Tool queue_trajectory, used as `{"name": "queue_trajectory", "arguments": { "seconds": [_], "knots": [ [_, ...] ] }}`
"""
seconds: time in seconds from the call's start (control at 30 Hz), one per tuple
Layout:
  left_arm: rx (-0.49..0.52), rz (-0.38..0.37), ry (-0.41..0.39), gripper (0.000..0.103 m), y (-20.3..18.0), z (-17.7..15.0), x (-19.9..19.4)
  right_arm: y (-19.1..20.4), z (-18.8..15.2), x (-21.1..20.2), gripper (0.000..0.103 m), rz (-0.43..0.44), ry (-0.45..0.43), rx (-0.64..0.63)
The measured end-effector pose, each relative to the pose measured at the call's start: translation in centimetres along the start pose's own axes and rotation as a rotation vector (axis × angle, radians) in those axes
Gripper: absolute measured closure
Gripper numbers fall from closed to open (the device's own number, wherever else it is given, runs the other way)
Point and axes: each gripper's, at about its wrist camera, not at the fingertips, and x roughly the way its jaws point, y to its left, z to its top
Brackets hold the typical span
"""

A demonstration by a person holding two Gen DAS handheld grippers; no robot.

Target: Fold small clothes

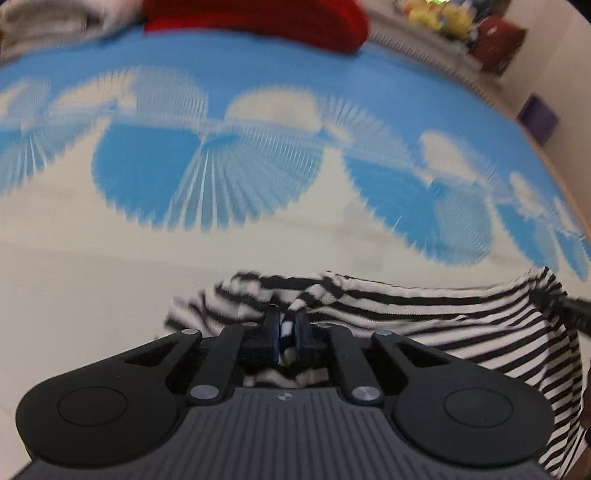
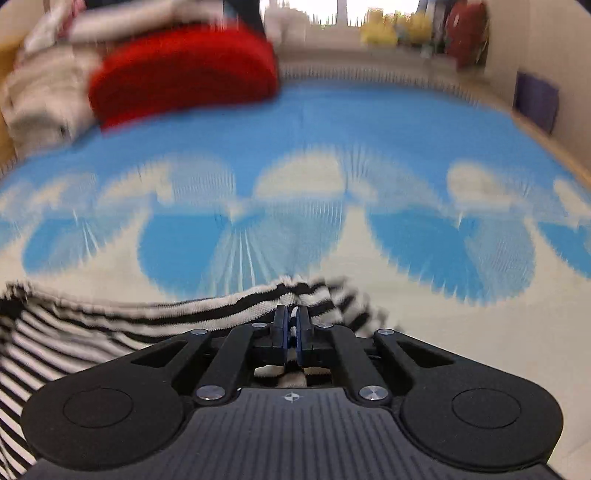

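A black-and-white striped garment hangs stretched between my two grippers above a blue and cream patterned bed cover. My left gripper is shut on one corner of it, and the cloth runs off to the right. My right gripper is shut on the other corner of the striped garment, and the cloth runs off to the left. Both views are motion-blurred.
A red folded cloth and a beige pile lie at the far edge of the cover. Yellow and red soft toys sit on a ledge behind. A wall with a purple box is at the right.
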Motion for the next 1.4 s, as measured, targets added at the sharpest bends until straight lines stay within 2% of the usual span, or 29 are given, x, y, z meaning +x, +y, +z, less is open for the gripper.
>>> {"name": "queue_trajectory", "arguments": {
  "seconds": [0.03,0.1,0.17,0.23,0.27,0.3,0.33,0.4,0.43,0.5,0.57,0.67,0.7,0.73,0.77,0.83,0.9,0.97,1.0,1.03,1.07,1.13,1.2,1.3,1.4],
  "knots": [
    [-0.01,-0.003,0.014,0.09,0.1,-0.2,0.4,0.2,-0.4,0.6,0.098,-0.02,0.029,-0.008],
    [-0.011,-0.003,0.01,0.089,0.4,-0.2,0.3,0.4,-0.5,0.6,0.094,-0.028,0.025,-0.008],
    [-0.03,-0.02,0.013,0.081,0.9,0.2,-0.2,0.1,-0.1,-0.3,0.091,-0.01,0.01,0.02],
    [-0.085,-0.078,-0.029,0.057,2.0,0.7,-2.1,-1.1,0.4,-2.5,0.08,0.037,-0.088,0.093],
    [-0.11,-0.104,-0.066,0.052,2.4,1.0,-3.1,-1.8,0.6,-3.9,0.074,0.043,-0.15,0.12],
    [-0.143,-0.132,-0.116,0.041,3.4,1.1,-4.6,-2.6,0.6,-5.3,0.063,0.033,-0.21,0.142],
    [-0.166,-0.144,-0.151,0.034,4.0,1.1,-5.7,-3.4,0.5,-6.0,0.054,0.017,-0.242,0.158],
    [-0.21,-0.149,-0.19,0.033,5.6,0.9,-7.2,-5.1,0.1,-6.7,0.051,-0.016,-0.245,0.197],
    [-0.227,-0.135,-0.177,0.033,6.3,0.7,-7.3,-6.0,-0.1,-6.4,0.051,-0.028,-0.215,0.219],
    [-0.229,-0.086,-0.092,0.033,7.0,0.3,-6.2,-7.3,-0.7,-5.3,0.051,-0.029,-0.134,0.252],
    [-0.181,-0.038,-0.003,0.033,6.6,-0.2,-4.6,-7.6,-1.2,-3.9,0.051,-0.026,-0.061,0.229],
    [-0.098,0.009,0.017,0.035,5.5,-0.5,-3.3,-6.4,-1.7,-2.3,0.051,-0.058,-0.001,0.124],
    [-0.085,0.004,0.013,0.047,5.2,-0.5,-2.9,-6.1,-1.8,-2.0,0.053,-0.059,0.004,0.1],
    [-0.077,-0.004,0.013,0.085,5.0,-0.4,-2.6,-5.8,-1.8,-1.8,0.076,-0.057,0.001,0.088],
    [-0.069,0.004,0.009,0.094,4.9,-0.4,-2.4,-5.7,-1.6,-1.8,0.099,-0.048,-0.007,0.087],
    [-0.081,0.083,-0.078,0.096,5.1,-0.1,-3.2,-5.7,-0.8,-2.6,0.102,-0.083,-0.109,0.118],
    [-0.117,0.106,-0.132,0.096,5.6,0.3,-3.9,-6.0,-0.3,-3.3,0.102,-0.09,-0.168,0.169],
    [-0.109,0.112,-0.087,0.092,5.5,0.4,-3.3,-6.0,-0.2,-2.5,0.101,-0.09,-0.12,0.187],
    [-0.097,0.119,-0.043,0.082,5.3,0.2,-2.8,-5.9,-0.4,-1.9,0.1,-0.097,-0.074,0.185],
    [-0.087,0.116,0.008,0.067,5.2,-0.1,-2.2,-5.8,-0.6,-1.4,0.093,-0.093,-0.029,0.185],
    [-0.078,0.117,0.032,0.063,5.1,-0.1,-2.1,-5.7,-0.7,-1.3,0.089,-0.086,-0.001,0.183],
    [-0.062,0.141,-0.001,0.063,5.0,-0.4,-3.4,-5.5,-1.0,-2.3,0.074,-0.089,-0.003,0.165],
    [-0.091,0.127,-0.041,0.06,5.4,-0.5,-5.3,-5.7,-1.5,-4.4,0.062,-0.097,-0.03,0.159],
    [-0.159,0.064,-0.037,0.055,6.0,-1.4,-7.8,-7.0,-2.6,-6.8,0.056,-0.052,-0.034,0.179],
    [-0.176,0.05,0.048,0.043,6.3,-3.3,-8.8,-8.4,-4.5,-8.8,0.051,-0.01,0.015,0.201]
  ]
}}
